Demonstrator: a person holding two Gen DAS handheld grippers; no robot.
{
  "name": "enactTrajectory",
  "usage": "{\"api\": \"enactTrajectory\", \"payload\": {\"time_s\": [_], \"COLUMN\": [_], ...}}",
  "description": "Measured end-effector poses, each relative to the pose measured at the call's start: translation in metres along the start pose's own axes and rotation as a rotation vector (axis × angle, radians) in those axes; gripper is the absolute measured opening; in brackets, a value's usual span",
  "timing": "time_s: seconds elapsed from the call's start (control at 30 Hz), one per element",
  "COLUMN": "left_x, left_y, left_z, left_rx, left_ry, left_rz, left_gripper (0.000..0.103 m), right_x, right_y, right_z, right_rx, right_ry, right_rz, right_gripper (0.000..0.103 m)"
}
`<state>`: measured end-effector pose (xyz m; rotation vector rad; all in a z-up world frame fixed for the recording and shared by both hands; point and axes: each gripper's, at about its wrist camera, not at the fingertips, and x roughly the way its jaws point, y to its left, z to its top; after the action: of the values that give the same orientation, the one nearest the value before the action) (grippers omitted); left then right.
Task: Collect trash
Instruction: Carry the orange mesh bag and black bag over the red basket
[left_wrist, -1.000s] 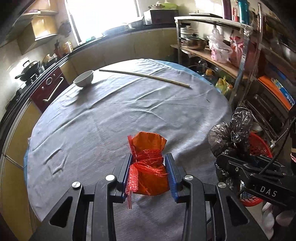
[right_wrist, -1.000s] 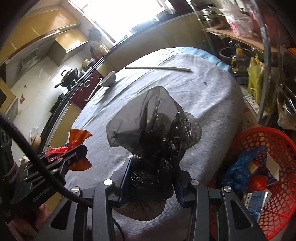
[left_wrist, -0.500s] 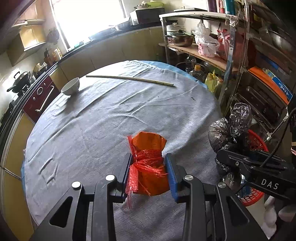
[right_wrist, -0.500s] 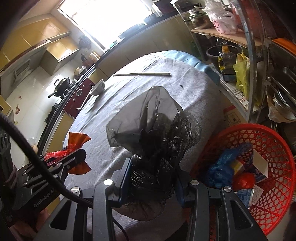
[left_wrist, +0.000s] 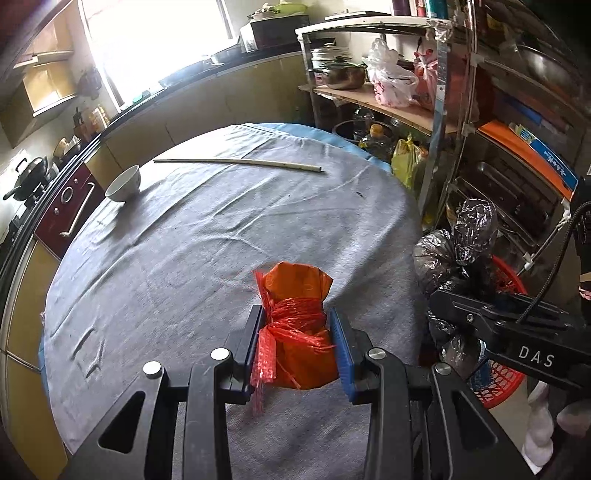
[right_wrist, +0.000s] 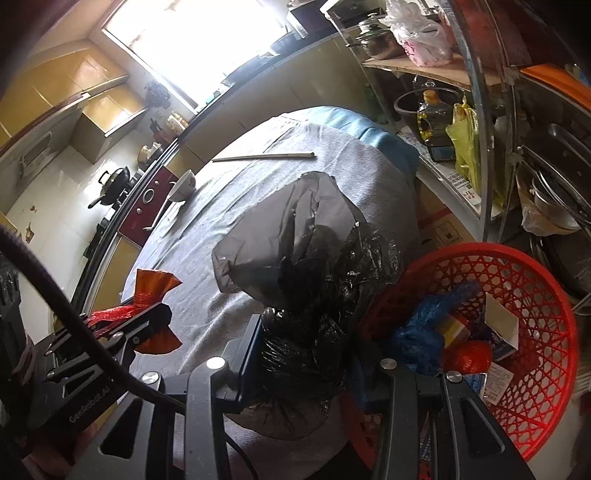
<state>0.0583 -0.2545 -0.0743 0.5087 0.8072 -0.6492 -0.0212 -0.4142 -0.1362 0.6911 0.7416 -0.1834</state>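
My left gripper (left_wrist: 297, 334) is shut on a tied orange-red plastic bag (left_wrist: 297, 354), held above the near part of the round table's grey cloth (left_wrist: 207, 236). The same bag (right_wrist: 155, 284) shows at the left of the right wrist view. My right gripper (right_wrist: 306, 350) is shut on a knotted black trash bag (right_wrist: 295, 258), carried over the table's right edge beside a red mesh basket (right_wrist: 532, 295). That black bag (left_wrist: 458, 240) also appears at the right of the left wrist view, above the basket (left_wrist: 506, 280).
The basket holds a blue bag (right_wrist: 424, 328), a red lump and cartons. A white bowl (left_wrist: 123, 182) and a long thin stick (left_wrist: 236, 162) lie on the far side of the table. Metal shelves (left_wrist: 443, 110) with pots and bags stand close on the right; a stove and counter run along the left.
Both grippers, each still holding its bag, have shifted rightward toward the red basket, which now fills more of the right wrist view. The table has slid left in both views.
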Motion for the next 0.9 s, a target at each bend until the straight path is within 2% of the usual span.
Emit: {"api": "enactTrajectory", "payload": {"time_s": [0.9], "left_x": [0.010], "left_y": [-0.049], "left_z": [0.003], "left_rx": [0.114], "left_ry": [0.015], "left_rz": [-0.052], "left_gripper": [0.037], "right_x": [-0.012], "right_y": [-0.044], "right_z": [-0.002], "right_rx": [0.085], "right_ry": [-0.009], "right_rz": [-0.027], "right_gripper": [0.044]}}
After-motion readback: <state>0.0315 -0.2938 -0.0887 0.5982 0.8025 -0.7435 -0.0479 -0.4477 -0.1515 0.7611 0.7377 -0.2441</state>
